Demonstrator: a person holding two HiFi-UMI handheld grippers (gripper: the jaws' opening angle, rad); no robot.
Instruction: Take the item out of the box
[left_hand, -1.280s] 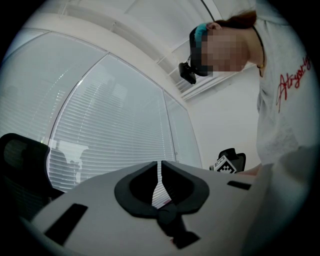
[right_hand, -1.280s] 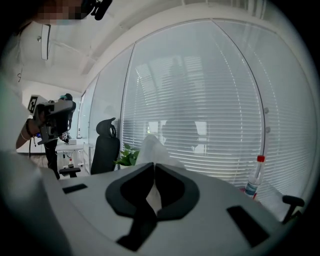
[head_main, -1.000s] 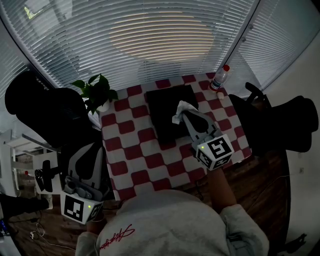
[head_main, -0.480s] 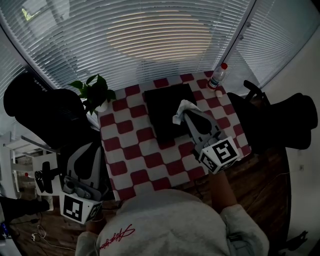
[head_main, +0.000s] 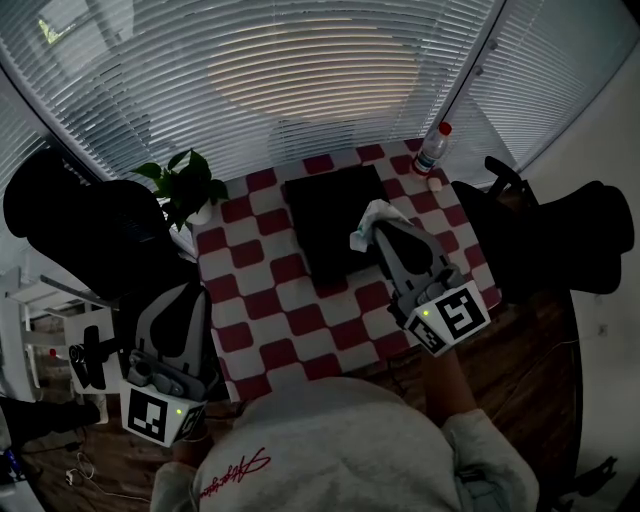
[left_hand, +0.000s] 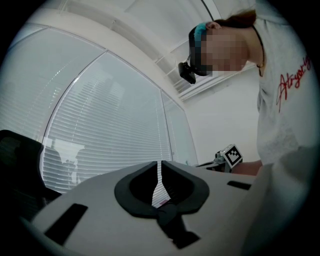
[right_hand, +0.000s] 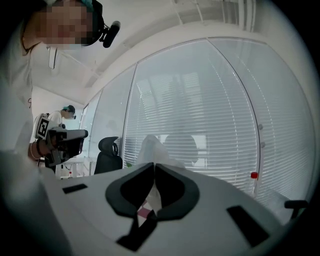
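Note:
A black box (head_main: 325, 215) lies on the red-and-white checkered table (head_main: 260, 300). My right gripper (head_main: 374, 230) hovers over the box's right edge, shut on a crumpled white item (head_main: 366, 218) that sticks up beyond its tips. In the right gripper view the white item (right_hand: 152, 145) stands pinched between the jaws of that gripper (right_hand: 154, 167). My left gripper (head_main: 178, 298) hangs off the table's left side, near the person's body. In the left gripper view this gripper (left_hand: 159, 167) has its jaws almost touching, with nothing between them.
A potted plant (head_main: 190, 185) stands at the table's far-left corner and a clear bottle with a red cap (head_main: 433, 152) at the far-right corner. Black office chairs flank the table on the left (head_main: 80, 225) and right (head_main: 560, 240). Window blinds (head_main: 300, 80) lie beyond.
My right gripper has drifted a little to the right and toward the person, carrying the white item with it. The left gripper has stayed where it was.

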